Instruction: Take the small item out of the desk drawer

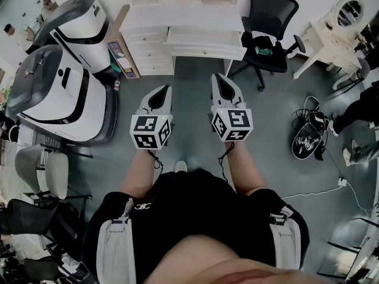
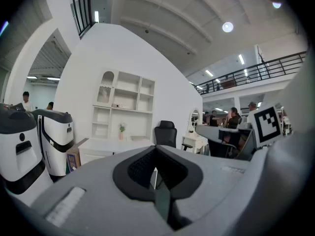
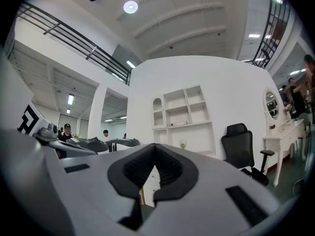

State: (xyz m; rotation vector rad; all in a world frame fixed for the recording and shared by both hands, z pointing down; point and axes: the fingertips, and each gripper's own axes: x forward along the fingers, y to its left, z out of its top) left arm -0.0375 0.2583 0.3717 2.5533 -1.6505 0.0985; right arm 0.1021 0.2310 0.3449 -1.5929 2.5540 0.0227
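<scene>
The white desk [image 1: 177, 18] stands across the grey floor ahead of me, and its drawers [image 1: 201, 39] all look closed. No small item shows in any view. I hold both grippers side by side at waist height, pointing toward the desk and well short of it. The left gripper [image 1: 161, 92] has its jaws together with nothing between them. The right gripper [image 1: 222, 80] is likewise shut and empty. In the left gripper view the left gripper [image 2: 156, 173] points at the desk [image 2: 113, 144]. In the right gripper view the right gripper [image 3: 153, 173] points at the shelf unit [image 3: 184, 112].
A black office chair [image 1: 269, 22] stands at the desk's right end. Two large white machines [image 1: 59, 93] and a cardboard box [image 1: 121, 52] are at the left. A white vanity table [image 1: 331, 34] is at the far right, a black bag with cables [image 1: 308, 136] lies on the floor.
</scene>
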